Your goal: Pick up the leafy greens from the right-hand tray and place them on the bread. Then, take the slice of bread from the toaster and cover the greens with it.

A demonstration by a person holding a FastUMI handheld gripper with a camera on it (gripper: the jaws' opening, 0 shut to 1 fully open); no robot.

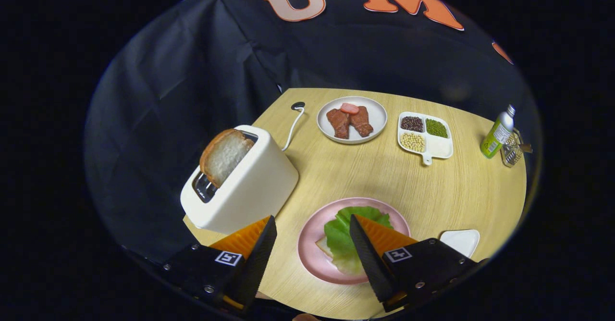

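So greens (347, 237) already lying on bread on pink plate (307, 249), near side. Gripper (312, 239) spread wide, holding nothing. Next up: toaster slice (224, 156), far left, sticking out of toaster (250, 186). Looks light, squishy, crumbly; I'd pinch gently across exposed top.

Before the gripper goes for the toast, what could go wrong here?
The gripper is open and empty above the pink plate. The bread slice leans tilted in the toaster slot, so a pinch may crumble it or tip the toaster. The lettuce leaf lies loose on the lower bread; a careless drop could shift it.
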